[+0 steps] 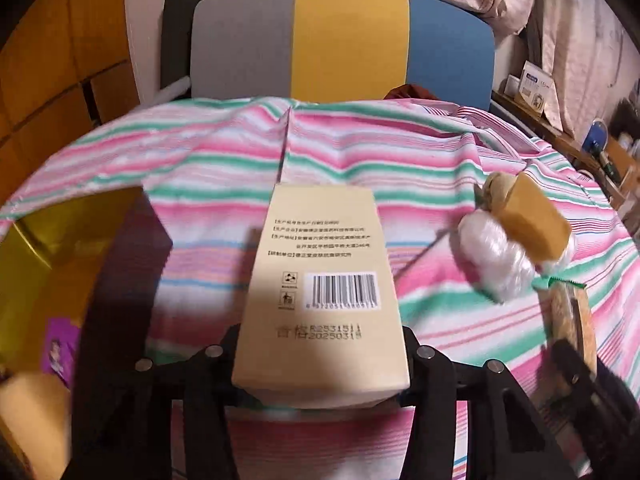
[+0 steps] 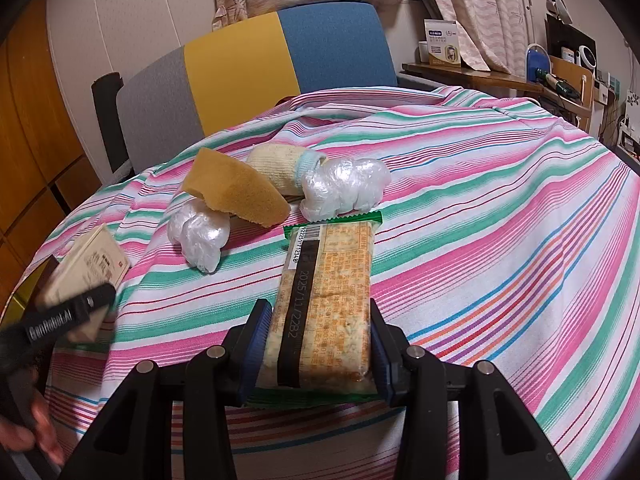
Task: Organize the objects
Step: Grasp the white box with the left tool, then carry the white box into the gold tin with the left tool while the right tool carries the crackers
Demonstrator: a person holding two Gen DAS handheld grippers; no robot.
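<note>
Grippers clamp goods — left gripper point(image 1: 320, 360) box point(image 1: 320, 288), right gripper point(image 2: 316, 344) cracker pack point(image 2: 324, 304).

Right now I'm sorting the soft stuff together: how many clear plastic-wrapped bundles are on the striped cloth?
2. One plastic-wrapped bundle lies left, partly under the yellow sponge. The other bundle lies right, beside the rolled sock, just beyond the held cracker packet. More may be hidden.

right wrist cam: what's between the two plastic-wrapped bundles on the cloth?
The yellow sponge and the rolled sock lie between the left bundle and the right bundle; seen in the right wrist view.
</note>
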